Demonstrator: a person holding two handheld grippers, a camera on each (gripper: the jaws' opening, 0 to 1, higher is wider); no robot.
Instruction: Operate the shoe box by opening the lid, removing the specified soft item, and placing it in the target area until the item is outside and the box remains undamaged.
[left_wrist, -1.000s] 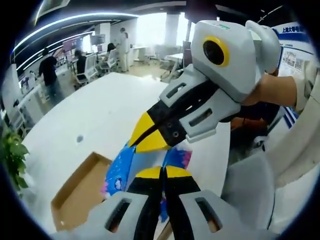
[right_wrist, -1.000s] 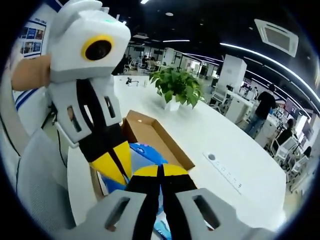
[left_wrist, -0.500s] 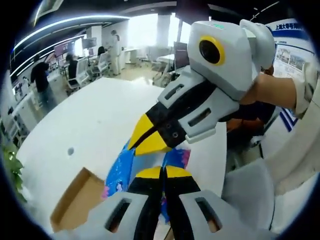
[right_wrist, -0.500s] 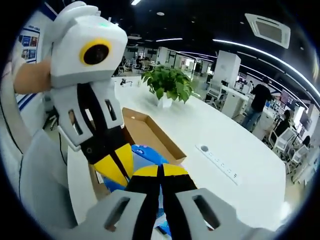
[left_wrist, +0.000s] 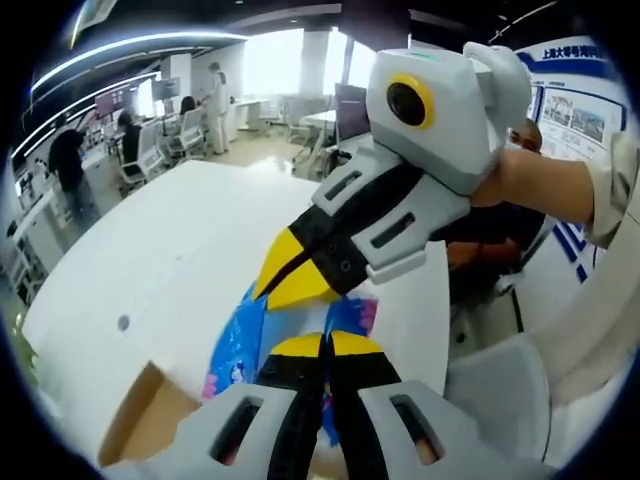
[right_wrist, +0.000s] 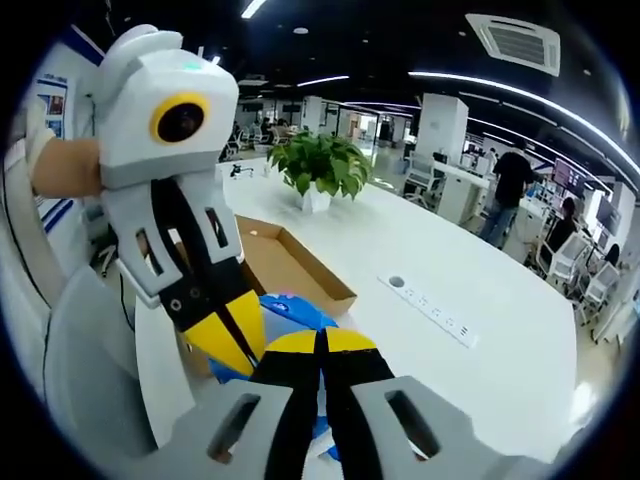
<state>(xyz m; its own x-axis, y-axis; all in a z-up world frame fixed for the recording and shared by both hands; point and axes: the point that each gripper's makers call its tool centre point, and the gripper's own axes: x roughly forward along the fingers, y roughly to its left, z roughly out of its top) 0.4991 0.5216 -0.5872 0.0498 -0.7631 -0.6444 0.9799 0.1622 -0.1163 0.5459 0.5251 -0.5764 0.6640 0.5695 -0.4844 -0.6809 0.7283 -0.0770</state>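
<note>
Both grippers are clamped on the blue soft item (left_wrist: 240, 340): left gripper (left_wrist: 322, 345) and right gripper (right_wrist: 320, 340) pinch it together, above the open shoe box (right_wrist: 290, 265) on the white tabletop (right_wrist: 460, 300).

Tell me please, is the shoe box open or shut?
Open: the shoe box shows its bare cardboard inside, no lid over it.

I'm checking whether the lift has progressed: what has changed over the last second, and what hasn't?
Both grippers, left and right, appear to have carried the blue soft item further up and off the open cardboard box: in both views the box has slid toward the edge and the room has shifted. Nothing was let go. Both grippers stay shut on the item, close together; the potted plant and white table look unmoved.
</note>
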